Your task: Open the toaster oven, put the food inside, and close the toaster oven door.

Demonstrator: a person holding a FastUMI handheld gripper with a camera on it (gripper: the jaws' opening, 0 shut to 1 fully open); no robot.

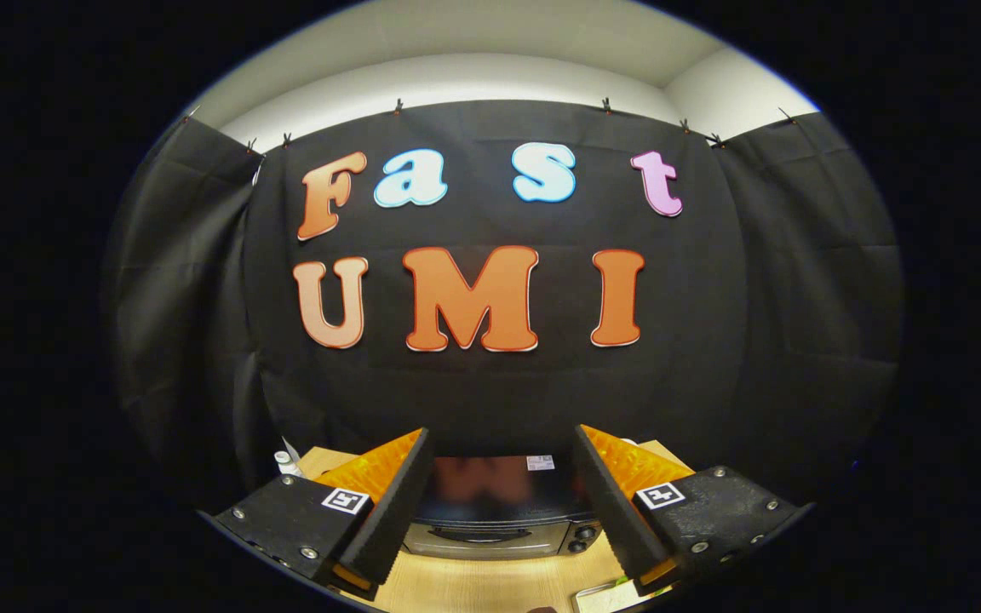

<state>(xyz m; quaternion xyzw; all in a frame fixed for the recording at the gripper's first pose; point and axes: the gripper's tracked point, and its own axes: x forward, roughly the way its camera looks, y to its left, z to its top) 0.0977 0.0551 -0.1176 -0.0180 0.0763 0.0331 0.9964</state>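
The gripper (503, 485) sits at the bottom centre of the frame with its two fingers spread wide and nothing held between them; the gap is bare, and through it the toaster oven (497, 524) shows beyond the fingertips, low in the frame. The tool is raised well above the wooden table (490, 583) and looks out level, so most of the upper frame is the dark cloth wall of the booth. That high, open pose reads as a ready stance: the fingers are spread wide enough to close on a door handle, and the oven is lined up squarely between them, which suggests the approach will go straight forward and down. The oven stands at the back of the table against the cloth, its glossy top toward the camera, its door apparently closed, and two knobs (582, 538) on the right of its front. A flat light object (610, 596) lies on the table at the lower right, just under the right finger; it may be the tray with the food, but too little shows to tell. A small white bottle-like item (286, 462) stands at the table's left rear corner. Nothing in the task looks begun yet.
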